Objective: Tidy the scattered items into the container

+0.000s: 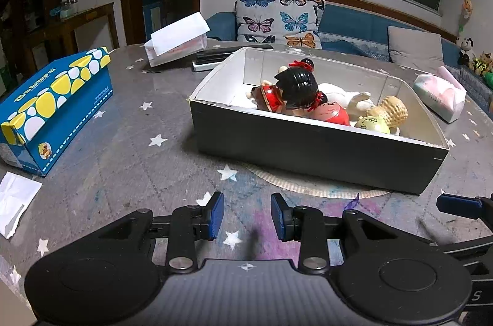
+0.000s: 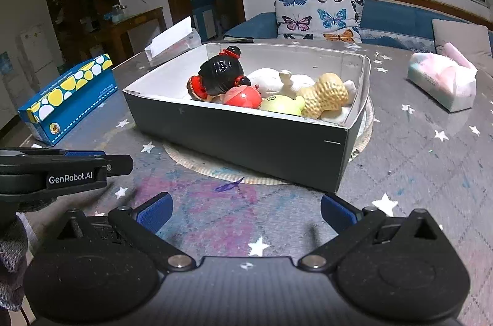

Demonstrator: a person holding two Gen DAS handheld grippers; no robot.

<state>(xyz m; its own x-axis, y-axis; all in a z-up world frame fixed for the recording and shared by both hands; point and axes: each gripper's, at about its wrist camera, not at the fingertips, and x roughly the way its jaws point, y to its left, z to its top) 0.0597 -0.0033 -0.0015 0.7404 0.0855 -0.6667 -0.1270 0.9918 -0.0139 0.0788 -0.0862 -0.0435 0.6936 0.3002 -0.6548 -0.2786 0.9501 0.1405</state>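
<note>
A dark box with white inside walls stands on a round mat on the table. In it lie a black-haired doll in red, a red round toy, a white plush, a yellow-green toy and a tan bumpy toy. My left gripper is open and empty, low over the table in front of the box. My right gripper is open wide and empty, also in front of the box.
A blue and yellow tissue box lies at the left. A white open box and a dark flat item sit behind. A soft tissue pack is at the right. Paper scrap lies at the near left.
</note>
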